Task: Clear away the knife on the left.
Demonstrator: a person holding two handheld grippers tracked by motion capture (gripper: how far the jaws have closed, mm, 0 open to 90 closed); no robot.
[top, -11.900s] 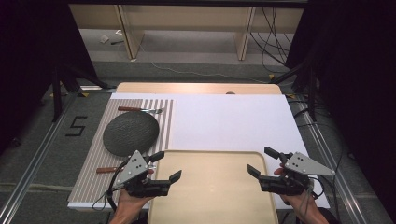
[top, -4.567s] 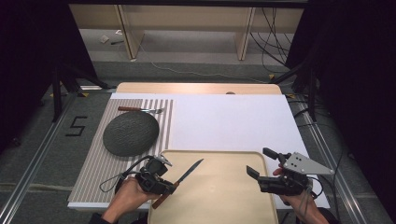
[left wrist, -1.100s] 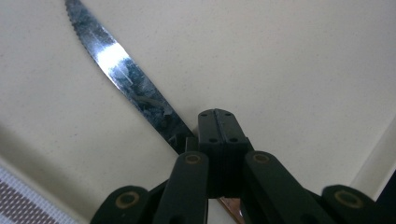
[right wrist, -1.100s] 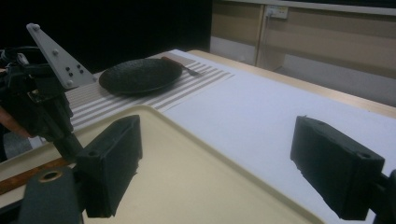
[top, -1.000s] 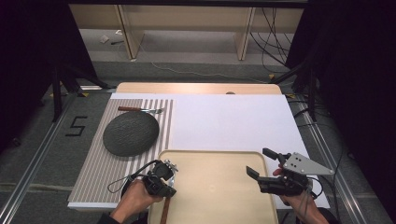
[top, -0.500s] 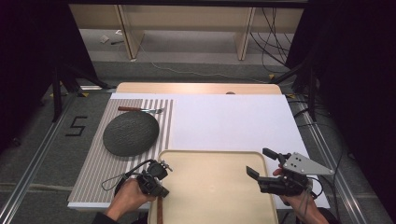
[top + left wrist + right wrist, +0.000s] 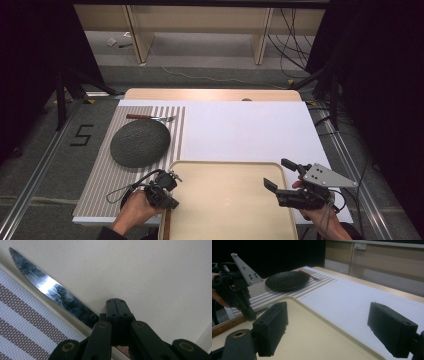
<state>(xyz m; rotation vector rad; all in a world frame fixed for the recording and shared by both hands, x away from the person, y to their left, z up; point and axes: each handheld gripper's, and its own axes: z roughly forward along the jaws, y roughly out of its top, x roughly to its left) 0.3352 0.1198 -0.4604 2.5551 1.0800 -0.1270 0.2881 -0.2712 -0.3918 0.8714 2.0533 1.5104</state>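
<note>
The left gripper (image 7: 167, 197), jaws clamped on a steel knife (image 7: 52, 290), holds it along the smooth beige tray's (image 7: 230, 200) left edge. The right gripper (image 7: 280, 175), jaws apart, hovers at the tray's right edge.

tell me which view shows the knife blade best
The left gripper view: the knife blade runs shiny and close along the tray edge by the striped mat. The high view gives just its brown handle below the left gripper; the right gripper view gives a dim sliver.
</note>
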